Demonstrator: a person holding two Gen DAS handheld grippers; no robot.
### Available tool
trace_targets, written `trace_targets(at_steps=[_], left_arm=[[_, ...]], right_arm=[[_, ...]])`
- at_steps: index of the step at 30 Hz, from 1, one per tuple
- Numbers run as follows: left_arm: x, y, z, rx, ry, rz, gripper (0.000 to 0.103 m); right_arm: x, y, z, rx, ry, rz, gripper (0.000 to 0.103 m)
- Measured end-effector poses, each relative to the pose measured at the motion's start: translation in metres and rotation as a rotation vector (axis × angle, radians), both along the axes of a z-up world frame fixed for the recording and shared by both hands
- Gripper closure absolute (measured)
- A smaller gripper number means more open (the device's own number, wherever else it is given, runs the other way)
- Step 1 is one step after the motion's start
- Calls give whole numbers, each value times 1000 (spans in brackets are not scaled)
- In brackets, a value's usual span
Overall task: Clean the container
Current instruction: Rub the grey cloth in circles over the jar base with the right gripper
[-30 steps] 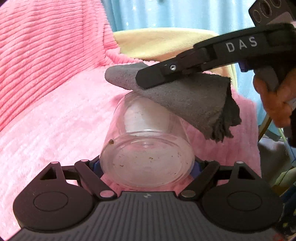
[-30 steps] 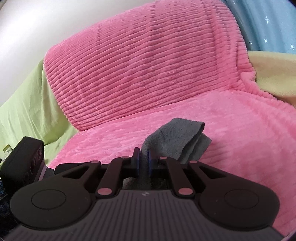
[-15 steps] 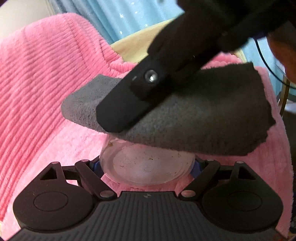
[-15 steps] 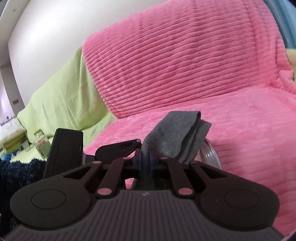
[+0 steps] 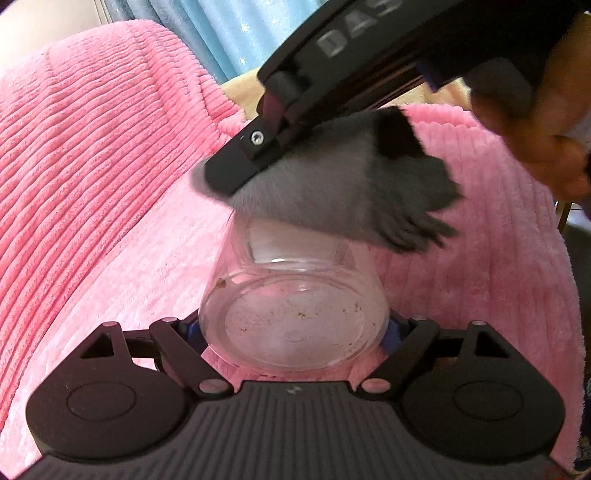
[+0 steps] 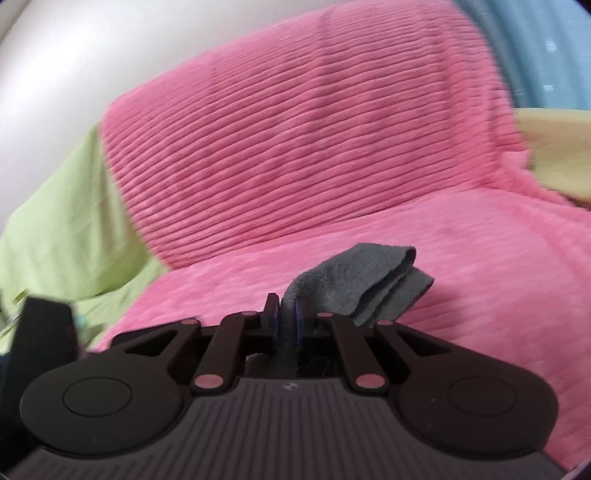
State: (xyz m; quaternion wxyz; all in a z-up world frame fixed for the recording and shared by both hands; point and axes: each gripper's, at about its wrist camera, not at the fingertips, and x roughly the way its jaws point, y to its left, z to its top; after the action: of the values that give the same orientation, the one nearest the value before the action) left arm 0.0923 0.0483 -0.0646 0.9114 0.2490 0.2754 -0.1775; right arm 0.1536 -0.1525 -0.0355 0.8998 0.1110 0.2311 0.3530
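Note:
A clear glass container (image 5: 291, 310) with brown specks on its base lies on its side, base toward the camera, and my left gripper (image 5: 293, 330) is shut on it. Its far open end is covered by a grey cloth (image 5: 332, 192) that my right gripper (image 5: 229, 181) presses against it from the upper right. In the right wrist view the right gripper (image 6: 286, 314) is shut on the folded grey cloth (image 6: 365, 280), whose free end sticks out to the right. The container is hidden in that view.
A pink ribbed blanket (image 5: 92, 166) covers the sofa seat and backrest behind the container. A green cover (image 6: 62, 229) lies to the left, a yellow one (image 6: 554, 147) and blue curtain (image 5: 229, 33) at the back. A hand (image 5: 535, 122) holds the right gripper.
The right gripper with the cloth swept across the container's far end, dropping low half a second ago and lifting back now. The container stays clamped in the left gripper.

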Motion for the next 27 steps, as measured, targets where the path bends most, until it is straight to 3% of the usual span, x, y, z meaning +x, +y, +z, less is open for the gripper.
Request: trace_targets(at_steps=[4, 8, 10, 13, 17, 23, 27], left_arm=[[1, 6, 2, -23, 15, 6, 18], [14, 25, 7, -182, 136, 29, 18], [15, 29, 7, -208, 145, 34, 16], [9, 21, 7, -126, 68, 20, 17], [-18, 7, 5, 103, -97, -28, 18], [-5, 17, 0, 97, -59, -22, 18], [8, 12, 0, 83, -40, -17, 18]], right_arm=[[3, -5, -3, 54, 48, -20, 98], [5, -13, -5, 84, 82, -21, 98], [5, -16, -6, 92, 92, -23, 98], [1, -13, -2, 76, 89, -38, 98], [-11, -18, 4, 61, 69, -15, 95], [-28, 1, 11, 85, 24, 194, 95], [-29, 13, 6, 68, 29, 225, 96]])
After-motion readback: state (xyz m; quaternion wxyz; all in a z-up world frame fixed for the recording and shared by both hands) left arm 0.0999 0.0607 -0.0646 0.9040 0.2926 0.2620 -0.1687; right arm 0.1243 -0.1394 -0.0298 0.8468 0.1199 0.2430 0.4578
